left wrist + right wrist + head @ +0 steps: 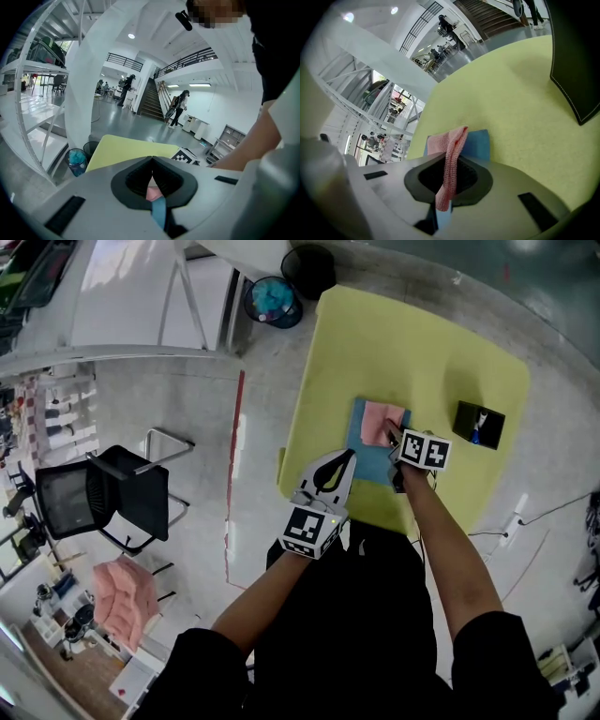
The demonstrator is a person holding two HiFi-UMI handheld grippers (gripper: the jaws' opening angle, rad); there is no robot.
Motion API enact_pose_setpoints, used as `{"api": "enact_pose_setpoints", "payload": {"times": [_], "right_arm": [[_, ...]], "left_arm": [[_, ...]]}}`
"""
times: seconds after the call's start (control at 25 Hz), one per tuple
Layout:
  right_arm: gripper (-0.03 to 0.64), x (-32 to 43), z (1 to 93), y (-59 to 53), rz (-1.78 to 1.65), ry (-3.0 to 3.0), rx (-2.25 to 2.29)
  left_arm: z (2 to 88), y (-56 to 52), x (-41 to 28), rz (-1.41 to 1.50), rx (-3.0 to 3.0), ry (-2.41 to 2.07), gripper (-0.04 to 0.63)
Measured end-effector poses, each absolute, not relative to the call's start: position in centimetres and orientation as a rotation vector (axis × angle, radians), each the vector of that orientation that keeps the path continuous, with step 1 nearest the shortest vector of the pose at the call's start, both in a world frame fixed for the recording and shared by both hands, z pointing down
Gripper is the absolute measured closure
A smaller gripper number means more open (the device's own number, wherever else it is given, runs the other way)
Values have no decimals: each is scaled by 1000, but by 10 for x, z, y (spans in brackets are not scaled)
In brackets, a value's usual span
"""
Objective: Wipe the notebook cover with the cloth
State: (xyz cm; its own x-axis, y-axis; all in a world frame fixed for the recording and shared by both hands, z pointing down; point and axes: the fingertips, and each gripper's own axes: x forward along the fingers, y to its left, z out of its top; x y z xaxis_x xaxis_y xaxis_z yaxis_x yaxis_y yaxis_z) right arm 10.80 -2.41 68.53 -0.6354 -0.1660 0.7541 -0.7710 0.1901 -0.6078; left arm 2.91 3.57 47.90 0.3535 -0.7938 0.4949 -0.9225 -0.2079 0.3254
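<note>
A blue notebook (372,457) lies on the yellow-green table (422,352), near its front edge. A pink cloth (382,420) rests on the notebook's far part. My right gripper (394,439) is over the notebook, shut on the cloth (453,143), which hangs in a fold between its jaws above the notebook (479,144). My left gripper (347,459) is held at the notebook's near left corner. Its jaws are shut with nothing between them (152,161). Through the gap below its tips I see a bit of cloth (152,193) and notebook (159,212).
A black leather-like case (478,424) stands on the table to the right of the notebook, also large in the right gripper view (576,61). Two bins (274,301) stand beyond the table's far left corner. A black chair (112,493) stands on the floor to the left.
</note>
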Motion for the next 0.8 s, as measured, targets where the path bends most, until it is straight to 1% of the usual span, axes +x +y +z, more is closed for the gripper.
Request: {"api": "enact_pose_setpoints", "payload": {"times": [0.36, 0.8], "right_arm": [[580, 115, 688, -26, 1497, -1931, 890], [580, 123, 689, -25, 1462, -1912, 882]], "left_arm": [[477, 29, 41, 289, 2068, -1453, 584], [473, 28, 38, 279, 2071, -1444, 584]]}}
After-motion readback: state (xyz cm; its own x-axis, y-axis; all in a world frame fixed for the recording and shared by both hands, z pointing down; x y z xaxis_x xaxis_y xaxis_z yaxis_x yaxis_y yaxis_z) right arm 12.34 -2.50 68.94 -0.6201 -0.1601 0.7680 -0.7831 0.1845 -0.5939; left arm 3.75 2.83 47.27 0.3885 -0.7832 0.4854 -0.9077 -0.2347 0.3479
